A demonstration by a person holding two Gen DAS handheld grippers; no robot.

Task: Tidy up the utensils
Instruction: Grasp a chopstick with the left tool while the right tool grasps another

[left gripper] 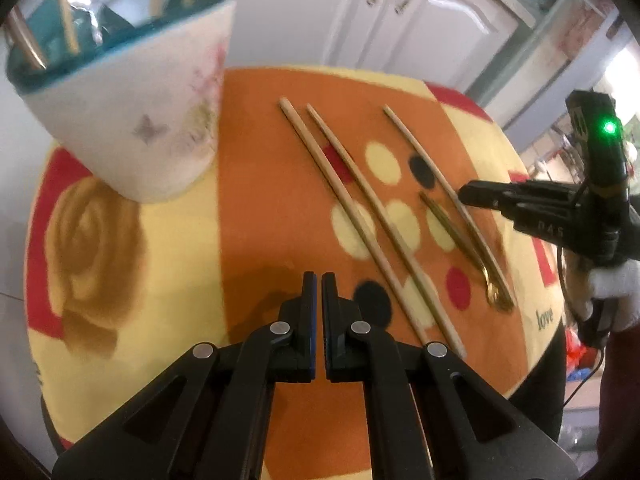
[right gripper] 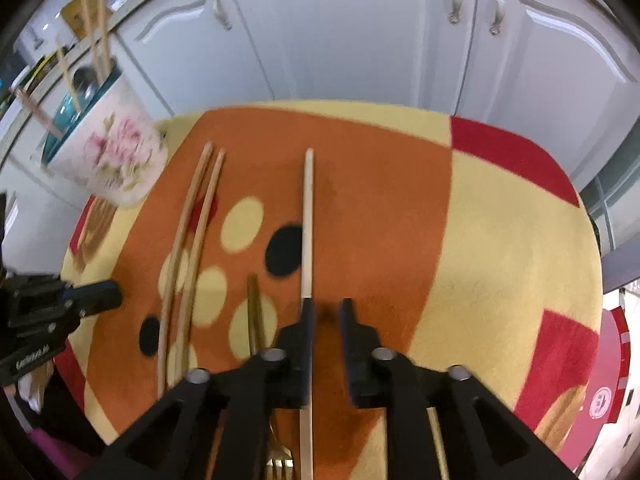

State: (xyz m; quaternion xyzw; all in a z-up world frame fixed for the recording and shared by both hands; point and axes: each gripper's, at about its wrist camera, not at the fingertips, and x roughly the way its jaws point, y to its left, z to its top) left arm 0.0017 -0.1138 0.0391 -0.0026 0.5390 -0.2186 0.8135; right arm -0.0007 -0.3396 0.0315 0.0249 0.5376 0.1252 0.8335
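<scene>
Right tongs (right gripper: 325, 312) part-open astride a chopstick (right gripper: 307, 216); left tongs (left gripper: 319, 286) nearly closed, empty

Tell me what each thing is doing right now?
Left gripper: shut, holding nothing.
Right gripper: open, around the lone chopstick lying flat.
Chopstick pair: lying side by side.
Gold fork: lying flat.
Cup: upright, utensils inside.

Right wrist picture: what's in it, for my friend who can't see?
The right gripper, fingers slightly apart, sits beside one chopstick on a colorful mat. Two more chopsticks and a floral cup are left.
</scene>
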